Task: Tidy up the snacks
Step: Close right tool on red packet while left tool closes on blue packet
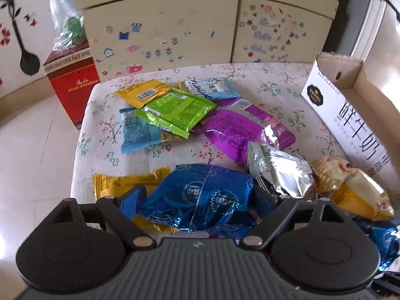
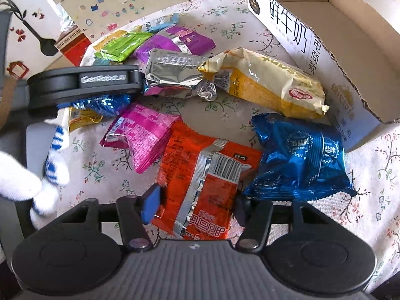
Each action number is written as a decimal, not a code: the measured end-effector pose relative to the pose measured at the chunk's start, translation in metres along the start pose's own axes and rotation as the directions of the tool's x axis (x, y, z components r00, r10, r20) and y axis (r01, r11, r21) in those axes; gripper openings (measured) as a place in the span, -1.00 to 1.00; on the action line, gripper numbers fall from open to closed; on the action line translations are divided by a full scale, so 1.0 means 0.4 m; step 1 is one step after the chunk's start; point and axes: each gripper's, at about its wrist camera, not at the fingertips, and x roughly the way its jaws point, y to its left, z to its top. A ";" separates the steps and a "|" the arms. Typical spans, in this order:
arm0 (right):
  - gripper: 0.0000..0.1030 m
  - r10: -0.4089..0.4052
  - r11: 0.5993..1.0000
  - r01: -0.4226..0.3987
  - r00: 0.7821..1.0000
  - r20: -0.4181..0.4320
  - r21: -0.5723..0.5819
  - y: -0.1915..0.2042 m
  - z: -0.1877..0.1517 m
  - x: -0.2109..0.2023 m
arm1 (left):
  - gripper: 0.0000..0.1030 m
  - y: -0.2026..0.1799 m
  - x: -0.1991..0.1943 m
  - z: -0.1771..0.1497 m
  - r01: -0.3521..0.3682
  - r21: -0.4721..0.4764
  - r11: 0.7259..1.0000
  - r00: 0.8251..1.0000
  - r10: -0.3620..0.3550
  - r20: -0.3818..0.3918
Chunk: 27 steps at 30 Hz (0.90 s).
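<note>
Nothing is sorted yet: the cardboard box [image 2: 312, 22] beyond both jaws sits empty. The left gripper [image 1: 200, 200] clamps a blue packet [image 1: 205, 195]; the right gripper [image 2: 197, 205] pinches an orange packet [image 2: 200, 175]. Other packets lie loose ahead.

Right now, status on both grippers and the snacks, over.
Left gripper closed on blue packet. Right gripper closed on orange packet. Cardboard box empty. Other packets crowd both grips.

- A floral tablecloth [image 1: 105, 125] covers the table.
- A cream cabinet [image 1: 160, 25] with small coloured stickers stands behind it.
- A red carton [image 1: 75, 85] sits on the pale tiled floor [image 1: 32, 135], left of the table.
- A black ladle-shaped wall decal [image 1: 28, 60] shows at far left.
</note>
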 end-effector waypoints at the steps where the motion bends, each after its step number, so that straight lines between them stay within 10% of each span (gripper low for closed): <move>1: 0.18 0.006 1.000 -0.006 1.000 0.002 -0.002 -0.002 0.000 -0.002 | 0.70 0.005 -0.008 -0.003 0.002 -0.009 1.000 1.000 -0.002 0.004; 13: -0.06 0.063 0.998 -0.062 0.998 0.021 -0.024 -0.027 -0.008 -0.029 | 0.69 0.015 -0.097 -0.042 0.039 -0.020 0.999 0.997 -0.038 0.062; 20: 0.40 0.053 0.998 -0.054 0.999 -0.004 -0.040 0.000 -0.014 -0.004 | 0.69 0.026 -0.111 -0.069 0.040 -0.066 0.997 0.998 -0.036 0.061; 27: 0.22 -0.042 0.993 0.046 0.999 0.034 -0.110 0.033 -0.019 0.013 | 0.69 0.027 -0.120 -0.091 0.026 -0.083 0.996 0.998 -0.020 0.067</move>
